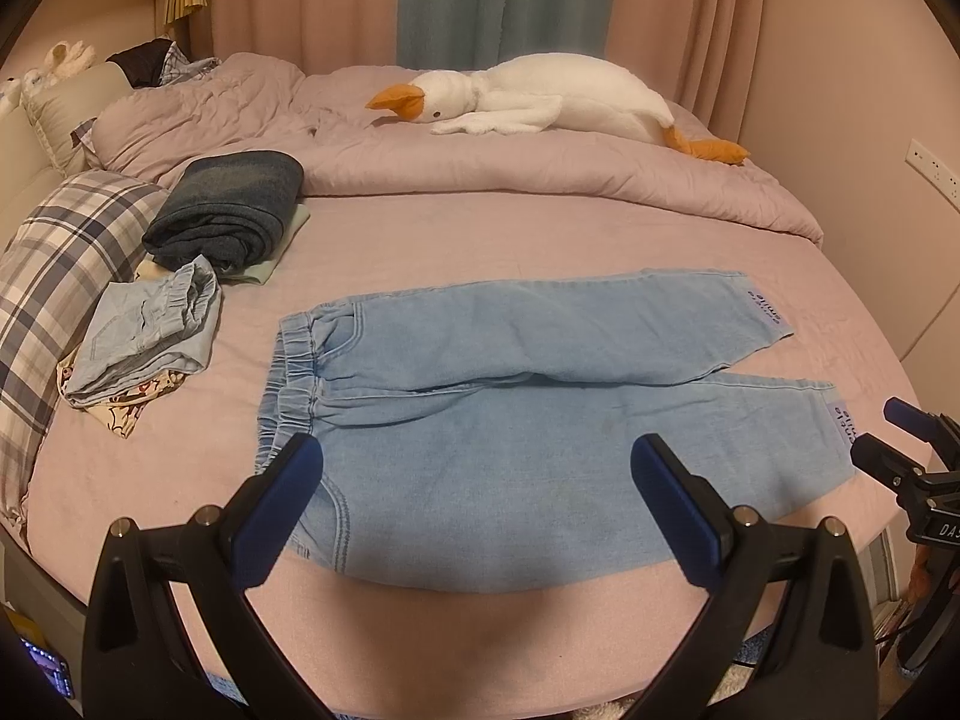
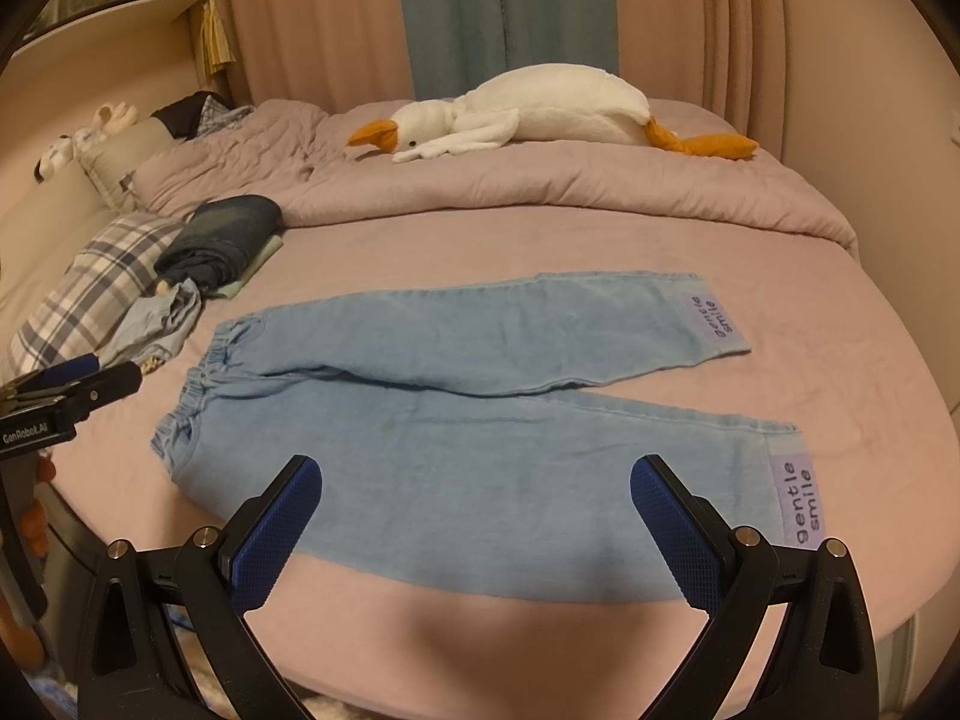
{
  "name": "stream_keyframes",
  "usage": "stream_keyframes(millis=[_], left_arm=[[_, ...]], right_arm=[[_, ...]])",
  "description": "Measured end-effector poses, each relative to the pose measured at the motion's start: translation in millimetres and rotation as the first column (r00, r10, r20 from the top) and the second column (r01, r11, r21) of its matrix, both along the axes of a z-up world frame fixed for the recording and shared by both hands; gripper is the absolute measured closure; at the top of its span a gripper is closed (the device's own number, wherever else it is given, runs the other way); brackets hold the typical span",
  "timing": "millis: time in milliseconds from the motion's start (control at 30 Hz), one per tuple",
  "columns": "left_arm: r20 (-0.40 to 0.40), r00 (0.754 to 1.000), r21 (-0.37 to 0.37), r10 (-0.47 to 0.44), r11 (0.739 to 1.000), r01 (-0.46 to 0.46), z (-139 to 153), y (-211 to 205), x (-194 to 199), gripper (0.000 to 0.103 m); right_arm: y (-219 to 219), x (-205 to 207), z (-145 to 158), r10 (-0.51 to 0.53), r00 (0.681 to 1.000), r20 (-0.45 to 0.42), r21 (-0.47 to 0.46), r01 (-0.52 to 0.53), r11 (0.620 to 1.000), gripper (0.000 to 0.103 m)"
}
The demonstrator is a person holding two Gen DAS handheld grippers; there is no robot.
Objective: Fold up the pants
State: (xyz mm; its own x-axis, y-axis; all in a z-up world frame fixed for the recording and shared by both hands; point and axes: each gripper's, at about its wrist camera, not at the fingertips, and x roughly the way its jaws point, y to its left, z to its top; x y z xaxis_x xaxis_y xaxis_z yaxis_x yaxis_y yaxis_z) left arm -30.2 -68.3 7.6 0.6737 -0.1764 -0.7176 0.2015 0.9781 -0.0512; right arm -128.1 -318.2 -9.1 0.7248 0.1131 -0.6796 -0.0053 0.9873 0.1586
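Two spread grippers, left gripper [image 1: 477,468] and right gripper [image 2: 477,489], hover above flat pants [image 1: 540,396].

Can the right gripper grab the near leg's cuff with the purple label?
Probably yes. The open right gripper hovers over the light blue denim pants, and nothing covers the near cuff's purple label.

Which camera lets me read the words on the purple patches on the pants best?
The right wrist view. There the near purple patch is large and reads "gentle smile", as does the far one. In the left wrist view the patches are small, at the frame's edge, and unreadable.
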Motion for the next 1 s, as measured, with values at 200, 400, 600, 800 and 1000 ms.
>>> stream_keyframes(millis=[200,400,600,800,1000], left_arm=[[-0.002,1.000,0.000,0.000,1.000,0.000,-1,0,0,0.000],[-0.008,1.000,-0.002,0.000,1.000,0.000,-3,1,1,0.000],[-0.008,1.000,-0.002,-0.001,1.000,0.001,-3,1,1,0.000],[-0.011,1.000,-0.010,0.001,1.000,-0.001,-4,1,3,0.000],[-0.064,0.997,-0.137,0.047,0.989,-0.056,-31,24,17,0.000]], right_arm=[[-1,0,0,0.000,1.000,0.000,0.001,0.000,1.000,0.001],[-2,1,0,0.000,1.000,-0.003,0.000,0.000,1.000,0.001],[-2,1,0,0.000,1.000,-0.002,0.001,0.000,1.000,0.001],[-1,2,-1,0.001,1.000,-0.004,0.002,-0.001,1.000,0.001],[10,6,-13,0.026,1.000,-0.003,-0.027,-0.027,0.999,0.001]])
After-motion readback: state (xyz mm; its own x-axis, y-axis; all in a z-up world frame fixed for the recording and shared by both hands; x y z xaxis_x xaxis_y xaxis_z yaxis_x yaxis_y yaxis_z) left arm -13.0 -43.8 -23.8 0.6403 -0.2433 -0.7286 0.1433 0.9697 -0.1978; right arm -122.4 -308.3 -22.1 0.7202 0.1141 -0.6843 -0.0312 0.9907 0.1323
